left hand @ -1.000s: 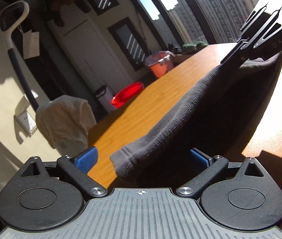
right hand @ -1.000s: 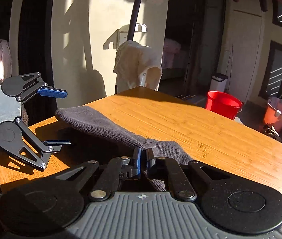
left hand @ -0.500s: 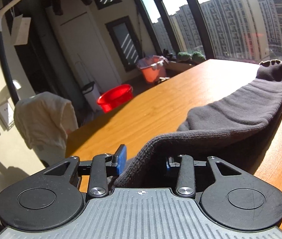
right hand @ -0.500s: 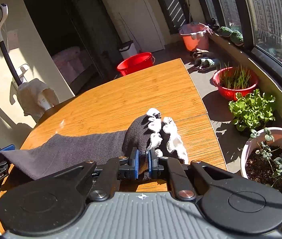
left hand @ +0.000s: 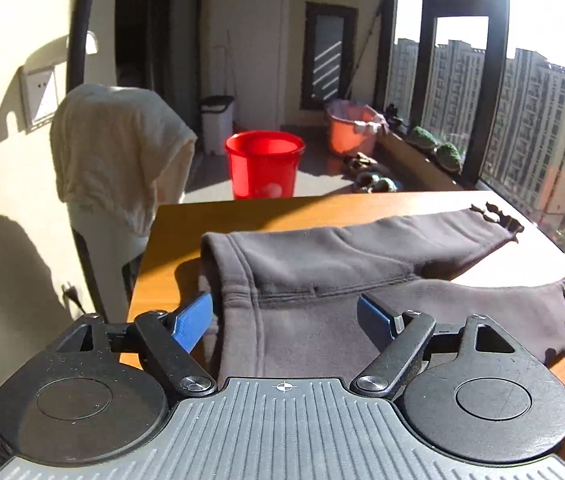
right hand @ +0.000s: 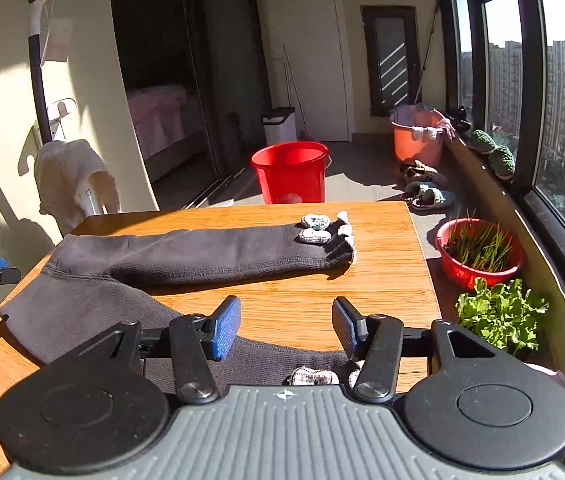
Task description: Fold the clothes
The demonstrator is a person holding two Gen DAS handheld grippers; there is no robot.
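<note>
A sunlit balcony room with tall dark-framed windows on the right looks out on apartment towers. In it stands a warm orange wooden surface (right hand: 382, 280) with a pair of dark grey knitted trousers (right hand: 186, 254) spread flat across it. In the right wrist view the waist end lies at the near left and the two legs run rightward. The far leg ends in a cuff trimmed with pale grey and white knitted shapes (right hand: 316, 229) near the surface's far right. The near leg passes under the right gripper (right hand: 285, 326), whose blue-padded jaws stand spread apart above the fabric and bare wood, gripping nothing.

In the left wrist view the trousers (left hand: 322, 264) fill the middle of the surface (left hand: 178, 216), the ribbed waistband nearest the camera and the two legs reaching off to the right. The left gripper (left hand: 284, 318) hovers at the waistband with its blue jaws spread wide on either side of the cloth, not pinching it.

Beyond the far edge a round red plastic bucket (right hand: 290, 172) sits on the floor, with a salmon-orange basin (right hand: 418, 136) further back by the window. A cream cloth draped over a chair back (left hand: 118, 152) stands at the far left. To the right of the surface, a red bowl of sprouting grass (right hand: 478, 252) sits by the window, with a leafy green plant (right hand: 500, 314) just nearer.
</note>
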